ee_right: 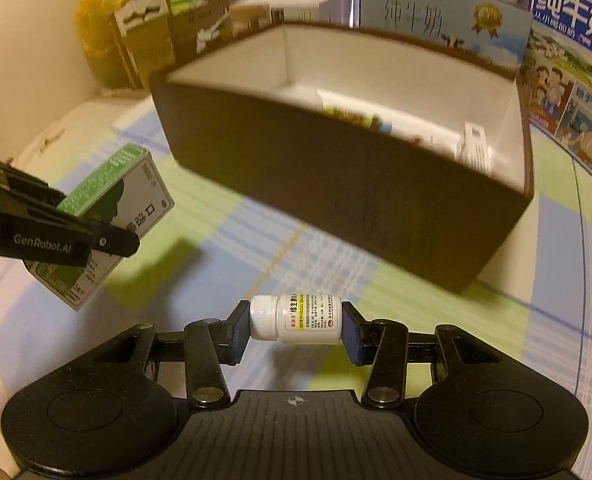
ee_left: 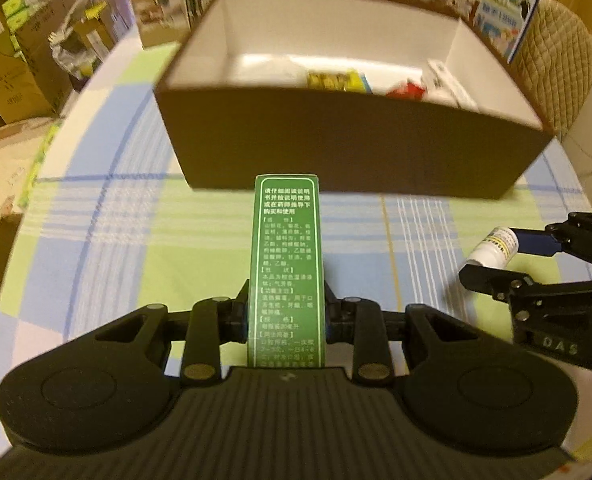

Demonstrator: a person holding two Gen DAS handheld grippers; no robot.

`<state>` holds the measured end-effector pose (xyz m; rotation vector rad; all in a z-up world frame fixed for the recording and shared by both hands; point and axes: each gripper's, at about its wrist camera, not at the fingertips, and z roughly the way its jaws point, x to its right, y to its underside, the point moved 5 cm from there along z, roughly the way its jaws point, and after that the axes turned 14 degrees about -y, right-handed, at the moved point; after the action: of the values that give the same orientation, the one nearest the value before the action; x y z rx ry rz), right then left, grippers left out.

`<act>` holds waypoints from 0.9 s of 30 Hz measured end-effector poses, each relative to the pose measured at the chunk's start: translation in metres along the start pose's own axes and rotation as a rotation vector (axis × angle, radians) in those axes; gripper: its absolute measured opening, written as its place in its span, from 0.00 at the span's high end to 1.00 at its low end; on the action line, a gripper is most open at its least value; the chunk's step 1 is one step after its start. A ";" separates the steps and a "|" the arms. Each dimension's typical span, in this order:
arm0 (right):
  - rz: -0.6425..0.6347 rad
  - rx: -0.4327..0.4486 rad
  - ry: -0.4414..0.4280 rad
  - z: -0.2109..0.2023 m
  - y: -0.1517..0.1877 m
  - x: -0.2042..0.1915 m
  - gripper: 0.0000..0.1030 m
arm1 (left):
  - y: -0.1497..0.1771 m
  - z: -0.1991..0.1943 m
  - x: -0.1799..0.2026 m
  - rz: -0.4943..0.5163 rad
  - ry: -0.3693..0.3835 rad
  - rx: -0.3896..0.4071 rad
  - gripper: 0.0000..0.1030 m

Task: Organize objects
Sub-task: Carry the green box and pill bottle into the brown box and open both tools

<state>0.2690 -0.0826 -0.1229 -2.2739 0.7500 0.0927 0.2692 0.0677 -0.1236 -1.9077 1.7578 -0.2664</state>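
The left claw (ee_left: pixel 287 312) is closed on a green carton (ee_left: pixel 286 264). In the left wrist view the carton stands up long and narrow between the two pads, with its printed side toward the camera, and its top end reaches toward 12 o'clock, almost to the near wall of the brown box (ee_left: pixel 336 148). The carton is lifted clear of the desk (ee_left: pixel 136 240), which is covered by a cloth with green, blue and white squares. The claw points steeply down and forward at the box.

The right claw (ee_right: pixel 296 322) holds a small white bottle (ee_right: pixel 296 318) sideways. One pad presses on the cap at the 9 o'clock end and the other pad presses on the bottom at the 3 o'clock end, so the claw is only partly closed. The bottle hangs above the cloth and its shadow lies under it. This claw also tilts down toward the box.

In the right wrist view the left claw (ee_right: pixel 112 236) comes in at 9 o'clock with the green carton (ee_right: pixel 108 204) tilted in it. In the left wrist view the right claw (ee_left: pixel 496 252) comes in at 3 o'clock with the bottle (ee_left: pixel 492 246).

The brown box (ee_right: pixel 336 184) is open at the top and white inside. Some small packs (ee_left: pixel 340 80) lie on its floor, blurred. Behind the box at 12 o'clock stand blue milk cartons (ee_right: pixel 440 16).
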 end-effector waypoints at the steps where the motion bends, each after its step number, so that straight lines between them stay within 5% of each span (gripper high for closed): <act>1: 0.000 0.014 -0.005 -0.003 -0.006 -0.001 0.58 | -0.006 -0.003 -0.004 -0.005 -0.002 0.013 0.75; 16: 0.038 0.196 -0.007 -0.027 -0.116 0.025 0.58 | -0.118 -0.014 -0.006 0.009 0.005 0.170 0.75; 27: 0.147 0.191 0.097 0.001 -0.163 0.095 0.58 | -0.188 0.042 0.044 0.076 0.071 0.112 0.75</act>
<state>0.4360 -0.0368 -0.0485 -2.0527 0.9366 -0.0200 0.4583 0.0382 -0.0742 -1.7685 1.8175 -0.4013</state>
